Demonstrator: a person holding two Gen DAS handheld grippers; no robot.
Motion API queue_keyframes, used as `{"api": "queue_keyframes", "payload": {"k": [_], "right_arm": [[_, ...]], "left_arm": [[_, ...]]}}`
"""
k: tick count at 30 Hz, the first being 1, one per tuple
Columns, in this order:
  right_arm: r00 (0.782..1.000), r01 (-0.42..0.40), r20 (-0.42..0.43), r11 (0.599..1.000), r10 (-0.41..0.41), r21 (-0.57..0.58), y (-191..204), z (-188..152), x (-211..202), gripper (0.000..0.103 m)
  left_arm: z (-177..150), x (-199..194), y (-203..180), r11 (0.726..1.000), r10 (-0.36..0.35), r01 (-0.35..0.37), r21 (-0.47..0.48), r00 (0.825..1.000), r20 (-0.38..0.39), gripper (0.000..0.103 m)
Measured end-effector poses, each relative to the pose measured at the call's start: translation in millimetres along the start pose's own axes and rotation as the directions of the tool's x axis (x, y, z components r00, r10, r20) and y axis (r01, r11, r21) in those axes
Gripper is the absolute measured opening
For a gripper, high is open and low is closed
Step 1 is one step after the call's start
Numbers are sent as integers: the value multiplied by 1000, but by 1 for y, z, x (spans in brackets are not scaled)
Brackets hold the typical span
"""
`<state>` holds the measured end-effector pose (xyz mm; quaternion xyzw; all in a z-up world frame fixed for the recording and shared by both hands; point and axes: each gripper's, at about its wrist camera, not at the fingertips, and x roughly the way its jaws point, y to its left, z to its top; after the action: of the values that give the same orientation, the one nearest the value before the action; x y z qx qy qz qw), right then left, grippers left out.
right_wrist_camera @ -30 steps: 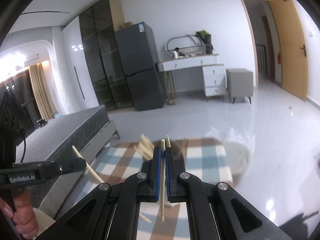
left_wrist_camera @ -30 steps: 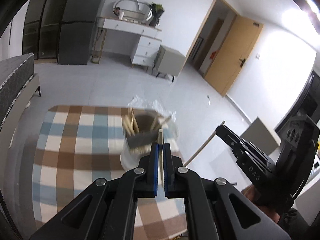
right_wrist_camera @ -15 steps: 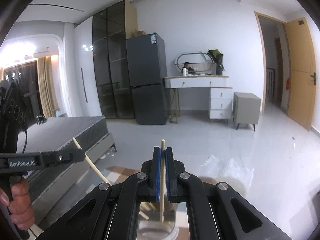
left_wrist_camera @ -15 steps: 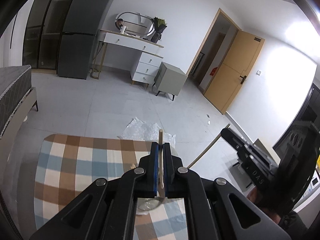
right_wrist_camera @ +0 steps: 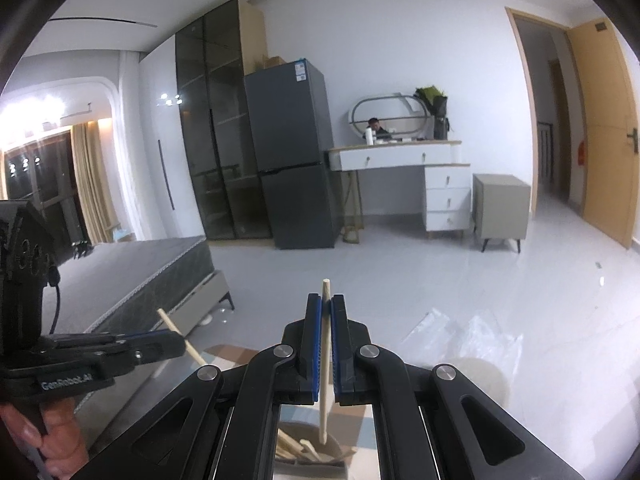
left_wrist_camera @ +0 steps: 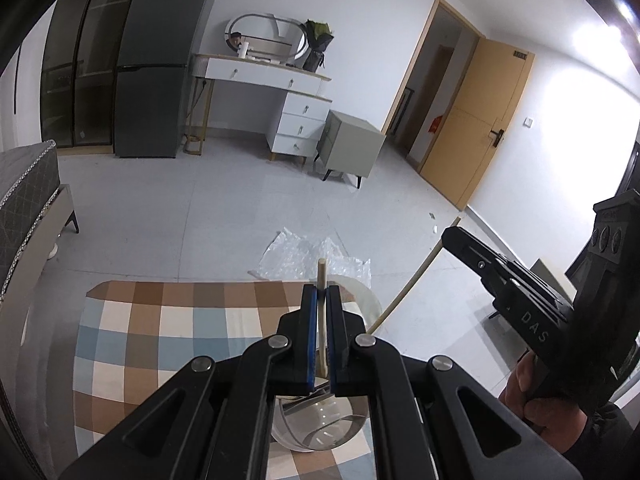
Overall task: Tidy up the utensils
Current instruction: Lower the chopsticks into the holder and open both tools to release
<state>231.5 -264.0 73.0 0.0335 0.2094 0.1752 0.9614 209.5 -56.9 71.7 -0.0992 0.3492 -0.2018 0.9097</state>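
Right wrist view showed the right gripper [right_wrist_camera: 326, 344] and left gripper [left_wrist_camera: 322, 328] each clamped on a chopstick [right_wrist_camera: 325, 356] above the holder [right_wrist_camera: 308, 454]; a loose pinch could let one tip outside it.

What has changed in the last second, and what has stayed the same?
Both claws rose and tilted up: the holder with sticks dropped out of the left view and sits low under the right claw. The left claw now hangs over a clear bowl. Unchanged: each claw stays shut on its own chopstick.
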Motion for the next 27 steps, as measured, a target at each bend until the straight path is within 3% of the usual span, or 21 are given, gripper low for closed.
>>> {"api": "queue_keyframes", "payload": {"k": [16, 23, 27], "right_arm": [[988, -22, -153, 999, 18, -25, -3, -57, 33, 3], [969, -31, -244, 999, 32, 8, -7, -73, 44, 6], [969, -18, -245, 998, 33, 64, -16, -73, 34, 10]], "left_arm": [[-33, 33, -9, 1000, 5, -1, 27, 991, -131, 0], [-36, 43, -14, 999, -31, 41, 31, 965, -261, 0], [-32, 25, -16, 999, -17, 24, 26, 969, -247, 6]]}}
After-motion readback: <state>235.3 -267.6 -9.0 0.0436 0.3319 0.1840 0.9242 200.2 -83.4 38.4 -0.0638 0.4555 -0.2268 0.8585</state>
